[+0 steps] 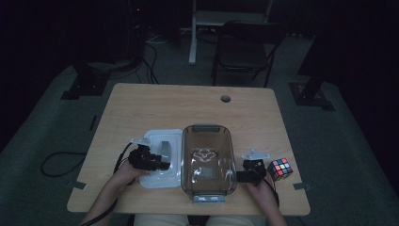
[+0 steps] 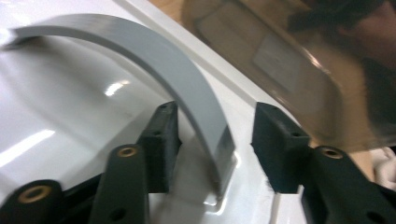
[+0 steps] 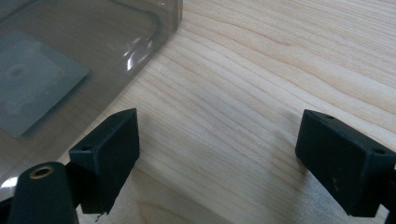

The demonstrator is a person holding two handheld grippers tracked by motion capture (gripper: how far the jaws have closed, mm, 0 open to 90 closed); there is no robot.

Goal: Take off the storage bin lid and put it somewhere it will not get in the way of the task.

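Observation:
A white lid point(image 1: 154, 138) lies flat on the table, left of a clear tinted container point(image 1: 208, 162). My left gripper point(image 1: 162, 165) rests over the lid with its jaws on either side of the lid's grey arched handle point(image 2: 177, 70). In the left gripper view the left gripper point(image 2: 217, 135) is open, and a gap shows between each pad and the handle. My right gripper point(image 1: 241, 176) sits just right of the container, near its front corner. In the right gripper view the right gripper point(image 3: 217, 140) stands wide open over bare wood, with the container's corner point(image 3: 56, 56) to the left.
A colourful puzzle cube point(image 1: 279, 169) stands on the table point(image 1: 188, 103) to the right of my right hand. Grey latches sit at the container's near end point(image 1: 207, 197) and far end point(image 1: 205, 127). A folding chair point(image 1: 244, 47) stands beyond the table.

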